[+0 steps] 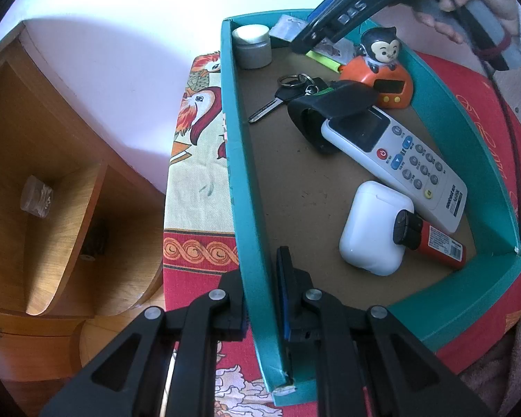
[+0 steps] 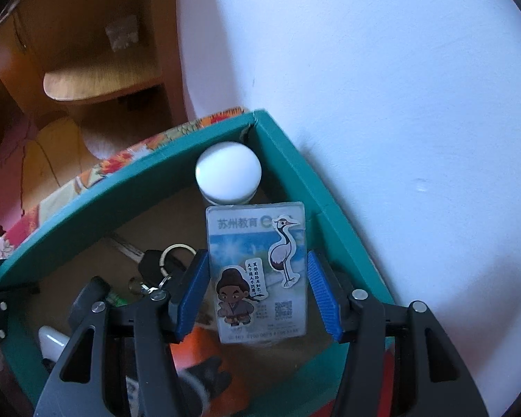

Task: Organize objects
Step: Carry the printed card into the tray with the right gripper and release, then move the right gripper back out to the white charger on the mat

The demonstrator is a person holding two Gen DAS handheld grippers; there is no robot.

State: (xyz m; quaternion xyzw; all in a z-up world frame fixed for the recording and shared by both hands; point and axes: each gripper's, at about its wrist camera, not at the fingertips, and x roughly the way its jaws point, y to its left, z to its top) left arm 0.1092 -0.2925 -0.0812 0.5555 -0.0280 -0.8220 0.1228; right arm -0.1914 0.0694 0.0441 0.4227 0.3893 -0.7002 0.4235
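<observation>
Teal cardboard makes up the box sitting on a red patterned cloth, and the left gripper is clenched on its near wall, one finger outside and one inside, steadying it. In the right wrist view the right gripper holds a plastic card printed with a crane and a cartoon figure; the blue pads stand at the card's two long edges, though whether they press it firmly or have just let go I cannot tell. The card hangs over the back of the box, just in front of a small jar with a white lid that sits in the far corner.

Already lying in the box are a white remote, an earbud case, a red lighter, car keys and an orange monkey clock.

The task seems well along, with the card probably being set down. The risks, as I judge them: a flat, slick card gripped by its edges could twist or slip out early, landing on the jar lid or leaning against the wall instead of lying flat. Lowering further might nudge the jar or the clock just below the gripper. If the left hold slackens, the light box may shift on the cloth
</observation>
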